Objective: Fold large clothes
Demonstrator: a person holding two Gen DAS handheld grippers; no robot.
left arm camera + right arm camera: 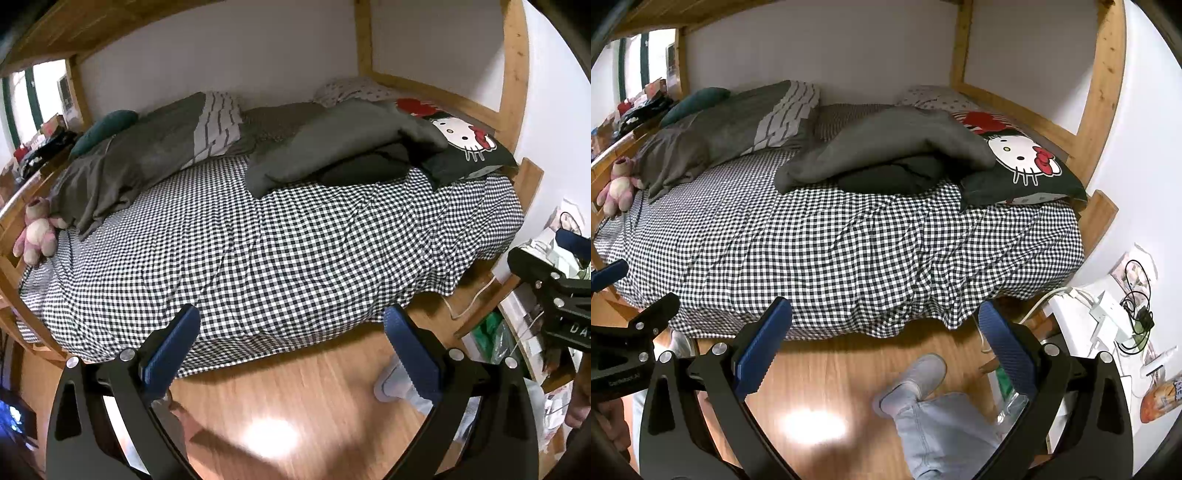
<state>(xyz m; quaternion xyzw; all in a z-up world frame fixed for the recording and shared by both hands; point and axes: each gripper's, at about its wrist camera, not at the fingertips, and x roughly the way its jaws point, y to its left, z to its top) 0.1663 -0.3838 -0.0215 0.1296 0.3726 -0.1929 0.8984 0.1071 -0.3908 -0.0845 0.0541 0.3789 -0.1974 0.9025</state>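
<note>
A grey garment [332,144] lies bunched on the checked bed sheet [258,251], over a darker black cloth [365,168]; both also show in the right wrist view, the grey garment [886,144] above the black cloth [890,179]. My left gripper [291,347] is open and empty, held above the wooden floor just short of the bed's near edge. My right gripper [886,343] is open and empty, also above the floor before the bed. Each gripper shows at the edge of the other's view.
A Hello Kitty pillow [1023,162] lies right of the garment. A grey duvet [122,162] and pink plush toy [37,229] lie at the left. A white side table [1108,325] with cables stands right. The person's slippered foot [916,376] is on the floor. Wooden bunk posts frame the bed.
</note>
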